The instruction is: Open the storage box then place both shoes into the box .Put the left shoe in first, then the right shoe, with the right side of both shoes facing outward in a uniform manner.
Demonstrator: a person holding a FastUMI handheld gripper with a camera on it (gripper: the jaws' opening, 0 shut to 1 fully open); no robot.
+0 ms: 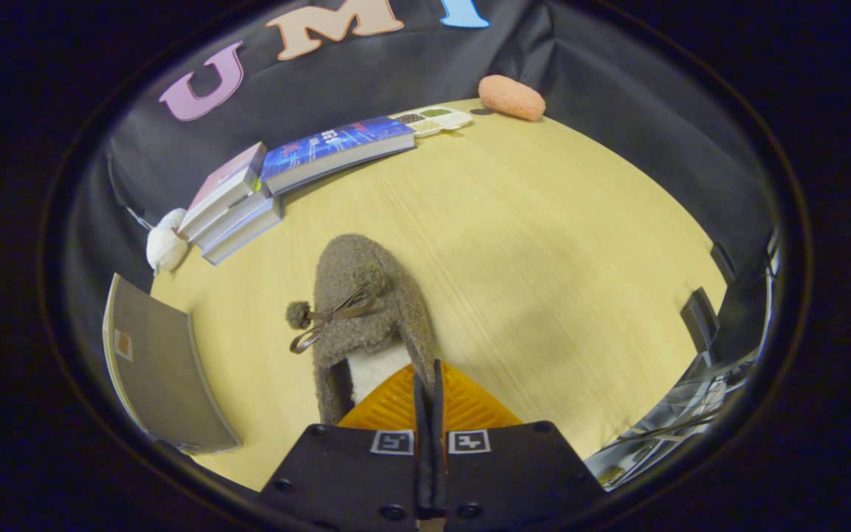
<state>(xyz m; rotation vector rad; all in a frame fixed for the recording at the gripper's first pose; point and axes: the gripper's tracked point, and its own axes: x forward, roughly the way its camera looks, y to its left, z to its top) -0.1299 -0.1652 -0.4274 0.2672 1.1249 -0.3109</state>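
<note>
Gripper fingers pinched on the grey fuzzy shoe's right collar (toe pointing far), over the table.

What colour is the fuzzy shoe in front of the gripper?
Grey-brown, with a brown bow and pompom; the shoe shows best in the gripper view, at the gripper's closed fingers.

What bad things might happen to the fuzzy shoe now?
1. The hand-held gripper looks shut on just the thin heel edge of the shoe, so it might slip out when lifted.
2. The loose bow with its pompom dangles off the side and could snag.
3. The grey flap, perhaps the box lid, lies close beside the shoe and might get bumped.
</note>
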